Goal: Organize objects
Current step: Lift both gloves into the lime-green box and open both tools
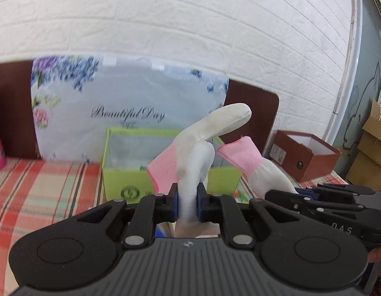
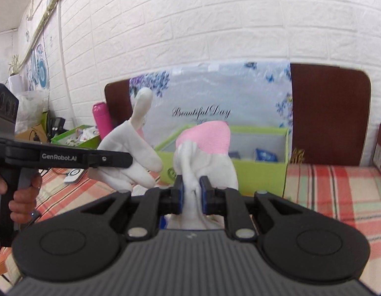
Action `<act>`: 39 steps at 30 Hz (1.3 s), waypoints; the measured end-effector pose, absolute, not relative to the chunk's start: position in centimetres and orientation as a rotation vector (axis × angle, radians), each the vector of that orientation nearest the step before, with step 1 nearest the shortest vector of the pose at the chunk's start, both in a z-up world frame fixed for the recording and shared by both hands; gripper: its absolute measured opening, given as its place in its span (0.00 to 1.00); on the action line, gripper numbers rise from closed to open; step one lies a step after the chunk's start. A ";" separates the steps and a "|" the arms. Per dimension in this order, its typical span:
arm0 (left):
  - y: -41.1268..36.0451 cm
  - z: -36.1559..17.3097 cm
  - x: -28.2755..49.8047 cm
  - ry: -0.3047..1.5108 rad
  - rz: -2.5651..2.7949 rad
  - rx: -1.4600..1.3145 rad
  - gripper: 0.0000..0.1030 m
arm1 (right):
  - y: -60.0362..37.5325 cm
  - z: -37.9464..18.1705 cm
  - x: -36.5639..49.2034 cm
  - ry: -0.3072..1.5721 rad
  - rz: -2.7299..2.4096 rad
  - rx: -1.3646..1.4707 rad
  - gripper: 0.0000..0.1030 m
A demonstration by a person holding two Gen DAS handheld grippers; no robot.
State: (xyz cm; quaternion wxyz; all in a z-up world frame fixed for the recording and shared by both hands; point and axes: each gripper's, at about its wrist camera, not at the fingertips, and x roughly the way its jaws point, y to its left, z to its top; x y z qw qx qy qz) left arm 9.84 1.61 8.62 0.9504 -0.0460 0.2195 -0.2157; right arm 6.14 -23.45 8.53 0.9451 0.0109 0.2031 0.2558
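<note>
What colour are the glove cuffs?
Pink, on white gloves; the left wrist view shows both cuffs best.

Pink bottle (image 2: pixel 102 120), floral bag (image 1: pixel 131 103), brown box (image 1: pixel 305 156).

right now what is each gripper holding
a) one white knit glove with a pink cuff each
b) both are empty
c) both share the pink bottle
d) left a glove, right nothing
a: the left gripper is shut on a white knit glove with a pink cuff, and the right gripper is shut on a second white glove with a pink cuff, both lifted in front of the green box.
</note>
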 end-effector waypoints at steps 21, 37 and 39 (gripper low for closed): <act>-1.4 6.7 27.4 0.471 -0.371 -0.057 0.13 | -20.5 4.2 24.2 0.440 0.469 -0.093 0.14; 0.5 6.3 24.4 0.437 -0.275 -0.084 0.84 | -22.3 4.6 21.8 0.368 0.344 -0.076 0.93; 0.4 7.4 22.8 0.414 -0.271 -0.091 0.84 | -22.8 6.0 20.2 0.327 0.341 -0.048 0.97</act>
